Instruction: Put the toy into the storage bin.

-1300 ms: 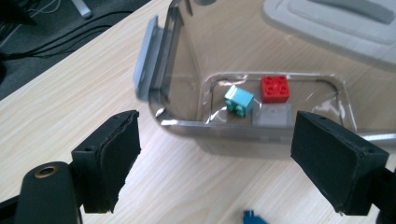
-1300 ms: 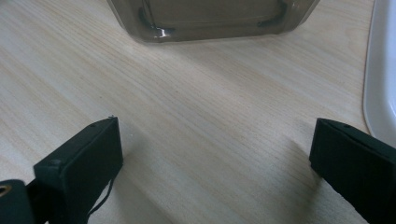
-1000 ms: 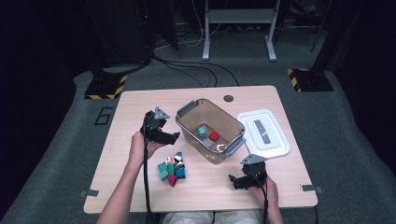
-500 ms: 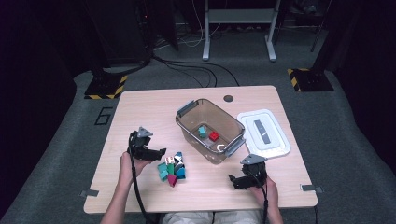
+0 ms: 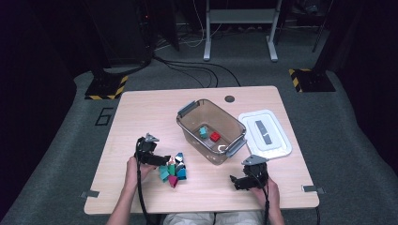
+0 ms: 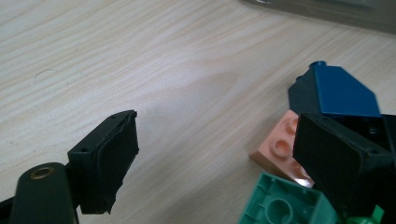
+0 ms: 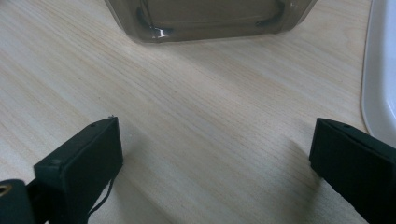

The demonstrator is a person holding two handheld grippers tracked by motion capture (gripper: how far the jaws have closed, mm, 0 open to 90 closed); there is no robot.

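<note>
A pile of small bricks in teal, blue, red and white lies on the wooden table near its front. My left gripper is low at the pile's left edge, jaws open. In the left gripper view bare wood lies between the jaws of the left gripper. Its right jaw stands against a salmon brick, with a blue sloped brick behind and a green brick in front. My right gripper rests open near the front right, nothing between the jaws of the right gripper.
A clear plastic bin stands mid-table and holds a teal brick, a red brick and a white piece. The bin wall is just ahead of the right gripper. A white lid lies to the bin's right, and the lid edge is close.
My left gripper has come down and toward the near side, from beside the bin to the left edge of the brick pile. The right gripper has stayed put.
</note>
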